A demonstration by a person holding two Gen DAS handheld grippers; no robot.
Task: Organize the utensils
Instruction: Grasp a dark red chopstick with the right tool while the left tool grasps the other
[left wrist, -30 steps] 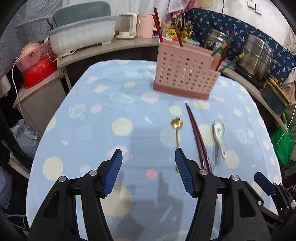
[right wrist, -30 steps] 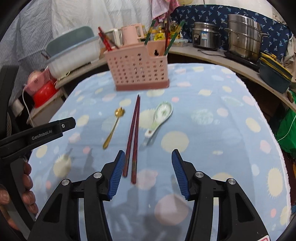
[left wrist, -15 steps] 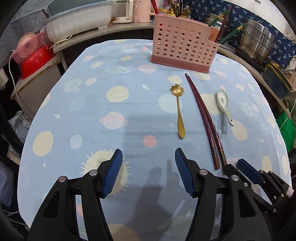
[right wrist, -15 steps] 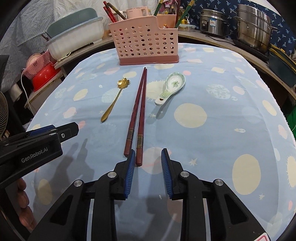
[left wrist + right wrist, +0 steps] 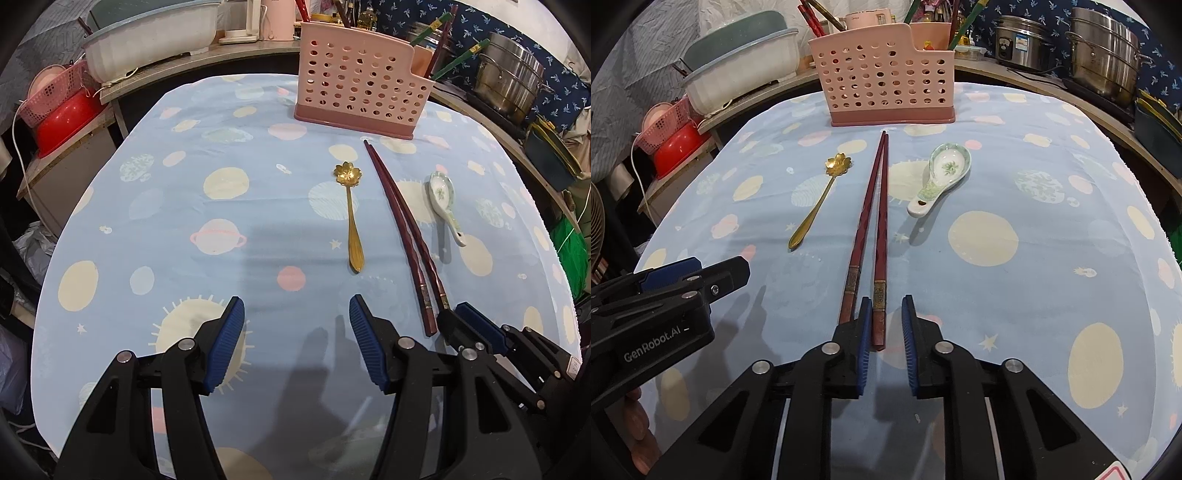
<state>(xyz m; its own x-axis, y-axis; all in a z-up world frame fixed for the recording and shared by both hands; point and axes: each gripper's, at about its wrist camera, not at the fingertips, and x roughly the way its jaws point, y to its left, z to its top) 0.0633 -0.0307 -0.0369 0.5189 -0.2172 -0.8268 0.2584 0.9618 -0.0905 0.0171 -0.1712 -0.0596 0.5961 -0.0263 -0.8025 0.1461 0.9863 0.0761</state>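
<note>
A pair of dark red chopsticks [image 5: 875, 206] lies lengthwise on the blue spotted tablecloth [image 5: 1015, 295], pointing at the pink perforated utensil holder [image 5: 886, 81]. My right gripper [image 5: 885, 306] is low over their near ends and its jaws are closing. One chopstick end lies between the jaws with a gap still showing, and the other runs just outside the left finger [image 5: 849, 332]. A gold flower spoon [image 5: 820, 199] lies left of the chopsticks, a ceramic spoon [image 5: 945, 170] right. My left gripper [image 5: 295, 306] hangs open over bare cloth, short of the gold spoon [image 5: 351, 210].
The holder holds several chopsticks. Behind the table a counter carries a white tub [image 5: 147, 40], a red bowl [image 5: 66, 122] under a pink basket, a pink kettle and steel pots [image 5: 1108, 48]. The cloth's right edge [image 5: 554, 258] drops off near green fabric.
Both grippers have sunk toward the cloth and come closer to the utensils. The right jaws narrowed from wide apart to nearly together around a chopstick end. The left jaws kept their width.
</note>
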